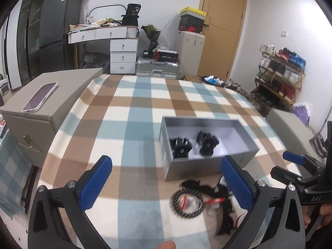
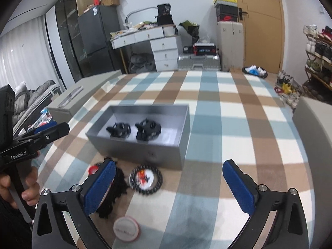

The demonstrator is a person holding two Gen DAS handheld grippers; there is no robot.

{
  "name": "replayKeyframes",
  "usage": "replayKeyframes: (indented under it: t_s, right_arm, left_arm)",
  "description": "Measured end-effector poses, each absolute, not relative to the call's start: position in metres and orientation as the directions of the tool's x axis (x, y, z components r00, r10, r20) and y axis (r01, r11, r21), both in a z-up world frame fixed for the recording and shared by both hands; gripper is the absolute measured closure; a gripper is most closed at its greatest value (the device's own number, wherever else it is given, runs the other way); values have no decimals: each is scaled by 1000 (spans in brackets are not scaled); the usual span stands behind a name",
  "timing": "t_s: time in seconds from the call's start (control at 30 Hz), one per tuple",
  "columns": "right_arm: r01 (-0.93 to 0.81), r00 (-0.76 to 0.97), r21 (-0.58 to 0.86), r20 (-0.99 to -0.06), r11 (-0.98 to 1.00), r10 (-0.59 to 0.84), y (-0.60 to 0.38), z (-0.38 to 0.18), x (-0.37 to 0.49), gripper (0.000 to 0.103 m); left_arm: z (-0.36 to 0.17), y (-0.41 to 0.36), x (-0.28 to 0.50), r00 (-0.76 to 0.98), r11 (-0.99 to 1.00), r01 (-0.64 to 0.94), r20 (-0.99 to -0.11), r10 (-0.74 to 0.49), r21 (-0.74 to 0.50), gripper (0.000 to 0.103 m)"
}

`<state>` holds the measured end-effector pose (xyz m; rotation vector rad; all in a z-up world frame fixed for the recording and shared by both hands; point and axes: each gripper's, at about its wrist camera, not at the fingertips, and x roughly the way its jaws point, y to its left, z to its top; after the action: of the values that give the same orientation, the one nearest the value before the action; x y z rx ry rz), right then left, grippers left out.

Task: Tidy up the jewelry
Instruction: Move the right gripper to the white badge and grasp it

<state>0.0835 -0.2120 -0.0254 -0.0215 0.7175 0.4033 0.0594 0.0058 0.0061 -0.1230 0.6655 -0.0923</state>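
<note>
Blurred black pieces (image 1: 209,188), perhaps bracelets, partly hidden

Your left gripper (image 1: 166,178) hangs wide open and empty over the checked blanket (image 1: 134,112). Beyond it lies the grey box (image 1: 209,167) holding two black pieces (image 1: 194,144). Just before the box lie a beaded ring (image 1: 187,202) and black jewelry (image 1: 209,188).

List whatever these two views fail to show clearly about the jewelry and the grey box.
- Two black pieces in the grey box: motion blur in both views hides what kind of jewelry they are.
- Black beaded ring: blurred; the red thing inside it is unreadable.
- Black pile: right wrist view, partly behind the right gripper finger.
- Round white lid: its lettering is too blurred to read.
- Left gripper: nothing lies between its fingers.
</note>
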Motion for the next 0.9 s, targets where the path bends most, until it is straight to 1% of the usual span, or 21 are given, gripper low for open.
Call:
replayKeyframes:
  t_s: [0.17,0.3,0.37,0.6,0.67,0.73,0.9]
  right_arm:
    - [-371,634,131,-688,920,353,-210,-41,79,0]
    - [-412,587,143,-713,900,382,-205,-52,69,2]
    - [-431,561,149,-729,890,393,-201,-58,65,10]
    - [-523,484,135,-766,842,423,-188,-72,36,23]
    - [-538,471,124,-776,834,419,-185,-75,30,30]
    - [-544,461,118,-785,831,414,-183,-79,26,31]
    - [-559,449,103,-796,822,405,-175,-85,22,38]
  left_arm:
    - [-9,8,54,753,985,57,-641,-148,-160,1]
    - [-17,5,48,734,986,56,-663,-148,-158,1]
    - [-20,3,46,724,984,69,-671,-161,-162,1]
    - [-22,-6,38,710,986,91,-686,-162,-138,1]
    - [-23,-6,35,710,985,94,-684,-170,-148,1]
    - [-23,-7,33,711,985,95,-682,-170,-146,1]
    - [-23,-9,32,709,985,95,-684,-169,-146,1]
